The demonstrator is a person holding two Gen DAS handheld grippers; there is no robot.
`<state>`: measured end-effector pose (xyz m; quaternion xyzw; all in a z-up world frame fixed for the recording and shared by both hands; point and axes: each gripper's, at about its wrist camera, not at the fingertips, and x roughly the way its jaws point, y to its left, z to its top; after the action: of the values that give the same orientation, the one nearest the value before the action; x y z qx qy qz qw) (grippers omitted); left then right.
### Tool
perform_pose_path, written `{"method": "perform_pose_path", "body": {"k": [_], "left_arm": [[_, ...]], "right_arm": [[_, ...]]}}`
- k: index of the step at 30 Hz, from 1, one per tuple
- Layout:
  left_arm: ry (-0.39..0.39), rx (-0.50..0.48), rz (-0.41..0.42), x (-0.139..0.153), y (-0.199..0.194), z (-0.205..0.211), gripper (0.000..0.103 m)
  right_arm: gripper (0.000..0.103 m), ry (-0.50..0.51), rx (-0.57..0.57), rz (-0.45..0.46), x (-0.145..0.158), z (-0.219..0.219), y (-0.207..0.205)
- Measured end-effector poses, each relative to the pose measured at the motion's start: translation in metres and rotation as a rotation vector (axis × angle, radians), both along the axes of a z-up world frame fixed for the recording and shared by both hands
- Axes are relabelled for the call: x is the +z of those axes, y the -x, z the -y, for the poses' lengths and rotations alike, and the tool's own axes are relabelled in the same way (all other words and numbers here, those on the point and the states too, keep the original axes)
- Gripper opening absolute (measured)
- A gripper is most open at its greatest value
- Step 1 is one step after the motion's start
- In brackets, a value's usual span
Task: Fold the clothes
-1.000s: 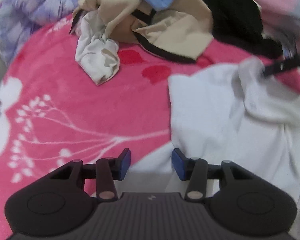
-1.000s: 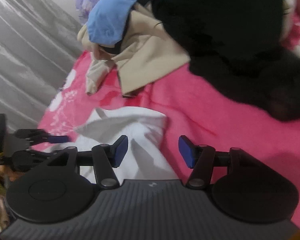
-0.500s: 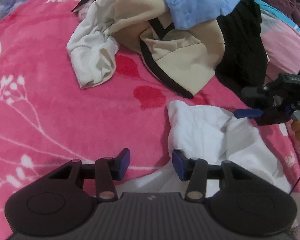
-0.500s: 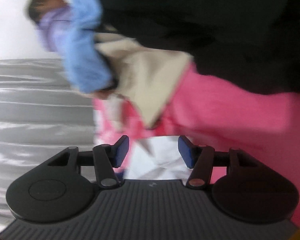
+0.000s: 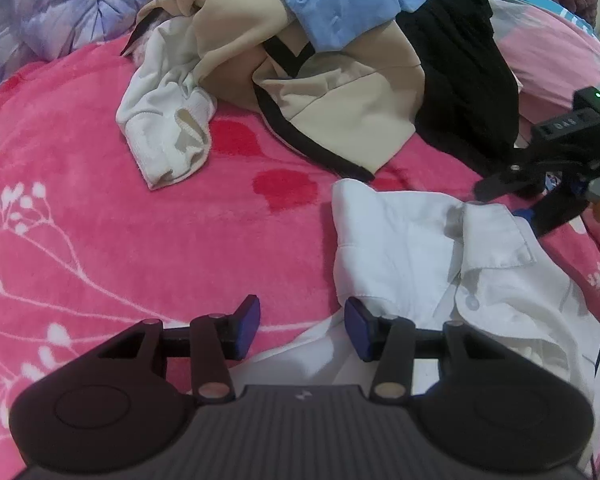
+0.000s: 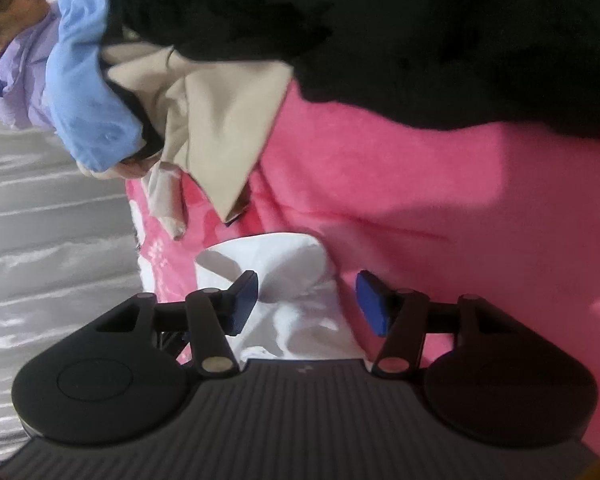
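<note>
**While both grippers sit over the shirt, spread it first**

As the pink blanket (image 5: 148, 240) lies bare to the left, draw the white shirt (image 5: 400, 248) that way, clear of the clothes pile (image 5: 340, 92). Left gripper (image 5: 302, 328) hangs released at the shirt's edge. Right gripper (image 6: 306, 300), jaws just narrowing, straddles cloth without pinching; seize a hem squarely.

A crumpled white collared shirt (image 5: 440, 264) lies unfolded on the pink blanket (image 5: 180, 240), collar up.
</note>
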<state>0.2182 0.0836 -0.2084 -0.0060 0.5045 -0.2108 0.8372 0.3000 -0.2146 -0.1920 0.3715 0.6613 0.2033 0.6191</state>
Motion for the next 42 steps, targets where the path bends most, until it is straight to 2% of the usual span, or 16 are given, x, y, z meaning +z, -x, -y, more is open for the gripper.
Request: {"method": "perform_pose_path", "body": {"k": [2,4,6,9,10,14,16,19,21,25,27,29,31,36,38,42], "left_arm": [[-0.008,-0.006,0.008,0.0,0.001,0.001,0.047],[-0.015,-0.009,0.015,0.0,0.002,0.002,0.047],[-0.023,-0.013,0.019,0.001,0.004,0.003,0.047],[-0.04,-0.032,0.025,0.002,0.006,0.004,0.047],[-0.047,-0.039,0.028,0.002,0.007,0.005,0.047],[-0.064,-0.053,0.038,0.002,0.01,0.006,0.047],[-0.067,-0.055,0.045,0.001,0.012,0.006,0.047],[-0.069,-0.054,0.051,0.0,0.013,0.007,0.047],[-0.07,-0.053,0.053,0.0,0.014,0.007,0.047],[-0.076,-0.054,0.056,-0.001,0.014,0.008,0.047],[-0.079,-0.054,0.059,-0.001,0.015,0.008,0.047],[-0.079,-0.052,0.06,0.0,0.015,0.008,0.047],[-0.073,-0.049,0.058,0.0,0.015,0.006,0.047],[-0.071,-0.053,0.053,0.002,0.015,0.004,0.047],[-0.069,-0.052,0.052,0.002,0.014,0.005,0.047],[-0.08,-0.051,0.053,-0.001,0.012,0.01,0.047]], "right_arm": [[0.026,-0.001,0.022,0.018,-0.001,-0.009,-0.003],[0.01,0.021,0.06,0.064,0.003,-0.018,-0.002],[0.007,0.097,0.141,0.207,0.022,-0.029,0.003],[0.006,0.327,0.403,0.581,0.062,-0.063,0.025],[0.006,0.452,0.52,0.722,0.069,-0.079,0.038],[0.008,0.813,0.96,1.267,0.059,-0.127,0.107],[0.009,0.978,1.084,1.436,0.04,-0.14,0.13],[0.009,1.053,1.076,1.527,0.033,-0.144,0.137],[0.009,0.994,0.954,1.485,0.047,-0.138,0.125],[0.009,0.698,0.49,1.174,0.093,-0.105,0.064],[0.009,0.651,0.29,1.077,0.105,-0.082,0.038],[0.008,0.691,0.182,1.034,0.11,-0.065,0.025],[0.009,0.779,0.159,1.035,0.112,-0.057,0.022],[0.011,0.478,0.179,0.822,0.099,-0.021,0.025],[0.013,0.361,0.27,0.748,0.084,-0.02,0.027],[0.013,0.317,0.38,0.704,0.061,-0.055,0.017]]}}
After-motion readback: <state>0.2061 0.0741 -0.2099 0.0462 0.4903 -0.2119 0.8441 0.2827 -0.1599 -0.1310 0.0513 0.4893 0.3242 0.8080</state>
